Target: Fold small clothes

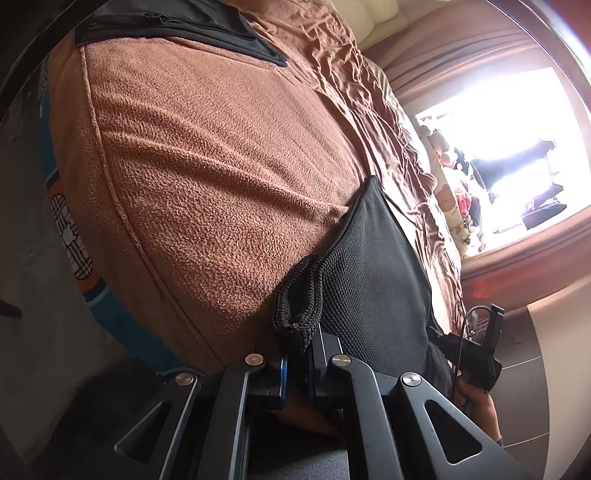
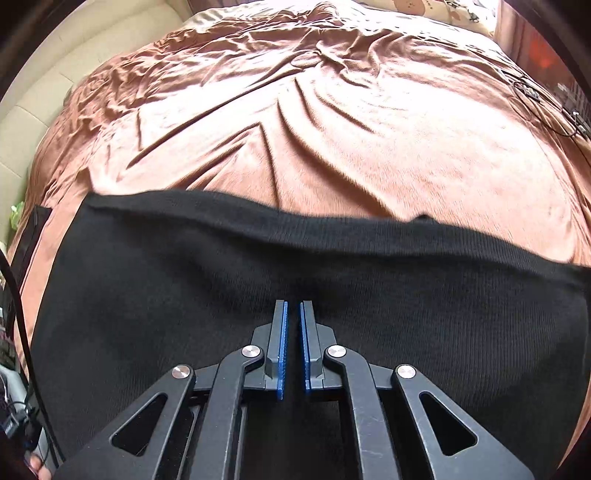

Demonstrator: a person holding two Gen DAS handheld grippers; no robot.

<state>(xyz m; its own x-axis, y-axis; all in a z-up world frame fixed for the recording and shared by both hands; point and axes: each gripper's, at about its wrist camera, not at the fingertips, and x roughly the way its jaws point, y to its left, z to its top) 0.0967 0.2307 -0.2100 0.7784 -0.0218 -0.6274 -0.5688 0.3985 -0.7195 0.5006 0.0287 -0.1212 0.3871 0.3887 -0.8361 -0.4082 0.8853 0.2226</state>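
Observation:
A black knit garment [image 1: 376, 266] lies spread flat near the edge of a brown bed. My left gripper [image 1: 299, 343] is shut on a bunched corner of its hem, and the cloth stands up between the pads. In the right wrist view the same garment [image 2: 258, 295] fills the lower half, with its far edge straight across the bedding. My right gripper [image 2: 292, 302] hangs just over the middle of the cloth with its blue pads nearly together. I see nothing clearly caught between them. The right gripper [image 1: 476, 354] and the hand that holds it also show in the left wrist view.
A second black piece [image 1: 177, 29] lies folded further along the brown fleece blanket [image 1: 207, 166]. Wrinkled brown sheet [image 2: 332, 129] stretches beyond the garment. A bear-print pillow [image 1: 454, 206] sits by the bright window. Cables [image 2: 535, 96] lie at the sheet's far right, and a cream headboard [image 2: 55, 74] stands at the left.

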